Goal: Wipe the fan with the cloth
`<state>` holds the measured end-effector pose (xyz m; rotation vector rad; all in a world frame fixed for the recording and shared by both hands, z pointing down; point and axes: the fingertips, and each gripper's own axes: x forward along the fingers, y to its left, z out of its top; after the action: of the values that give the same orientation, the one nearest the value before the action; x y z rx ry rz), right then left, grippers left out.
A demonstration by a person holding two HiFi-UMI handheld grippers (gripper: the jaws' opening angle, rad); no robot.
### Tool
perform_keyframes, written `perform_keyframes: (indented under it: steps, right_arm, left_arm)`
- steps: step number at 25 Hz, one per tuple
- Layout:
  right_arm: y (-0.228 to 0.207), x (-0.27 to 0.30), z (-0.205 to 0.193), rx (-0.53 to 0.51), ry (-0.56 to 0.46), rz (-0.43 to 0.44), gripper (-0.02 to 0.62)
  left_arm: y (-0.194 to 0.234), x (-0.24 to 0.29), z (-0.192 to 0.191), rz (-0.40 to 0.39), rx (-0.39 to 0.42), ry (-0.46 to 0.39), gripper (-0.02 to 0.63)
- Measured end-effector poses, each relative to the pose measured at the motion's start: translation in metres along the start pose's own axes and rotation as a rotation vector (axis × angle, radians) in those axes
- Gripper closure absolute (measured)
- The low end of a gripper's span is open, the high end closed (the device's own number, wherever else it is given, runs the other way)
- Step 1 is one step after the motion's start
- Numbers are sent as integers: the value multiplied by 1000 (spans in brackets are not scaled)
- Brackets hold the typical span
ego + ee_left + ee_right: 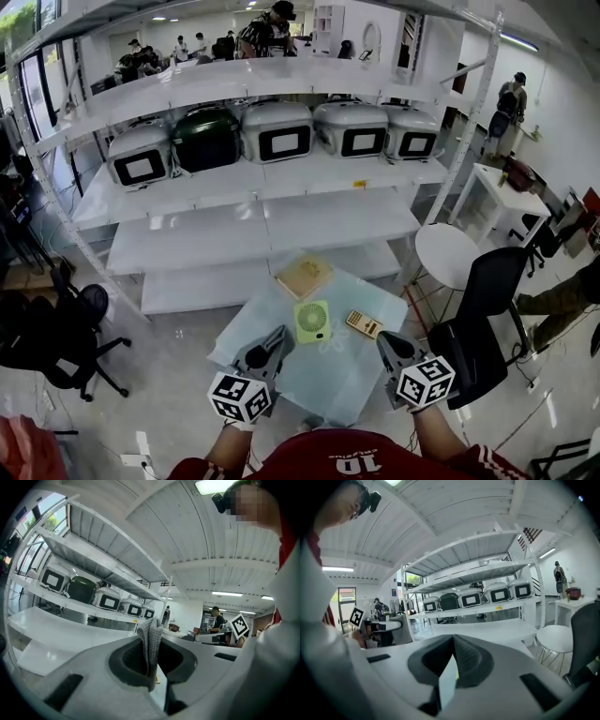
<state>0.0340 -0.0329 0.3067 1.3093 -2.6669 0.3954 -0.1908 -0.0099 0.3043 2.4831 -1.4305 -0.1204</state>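
Note:
A small green square fan [312, 321] lies flat in the middle of the glass table [281, 375] in the head view. My left gripper [277, 337] hovers just left of the fan and near it. In the left gripper view its jaws [151, 629] are shut on a grey knitted cloth [150, 645] that sticks up between them. My right gripper [385, 343] is to the right of the fan, apart from it. Its jaws [453, 640] meet at the tips with nothing held. Both gripper views point up at the shelves, so the fan is hidden there.
A tan board [304, 276] lies at the table's far edge and a small yellow box [364, 324] sits right of the fan. White shelving [262, 220] with several cookers [277, 131] stands behind. A black chair [483, 319] and a round white stool [446, 255] stand to the right.

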Motion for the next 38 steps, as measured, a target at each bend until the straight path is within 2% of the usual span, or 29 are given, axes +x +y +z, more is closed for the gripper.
perform_keyframes:
  steps: [8,12,16,20,24,29,33,38]
  right_arm:
    - [17,-4,19,-55,-15,89,591]
    - [18,-23,21,-62,-34,138,591]
    - [6,-65,14,-66,-49,158,591]
    - [-11,-119,4,-56,-68,155,591]
    - [-29,-173,-6,-47,-93,146,591]
    - [-44,-218,-8,-43,-138,138,591]
    - [-46,-239,2,-63,-185,116,591]
    - [-46,-253,18,-55,-228,54,592]
  left_arm:
    - [-14,-22,-4,57,-31,-26,578]
    - [-38,-33,-6,88,-11,-39,578]
    - [-82,-36,-10,106,17,-49,578]
    - [-136,-39,-17,122,73,-40,578]
    - [-192,-46,-25,123,83,-49,578]
    - [-241,-57,-25,145,77,-84,578]
    - [-260,-64,-20,143,128,-83,578]
    - [-258,-68,-13,130,123,-88,578]
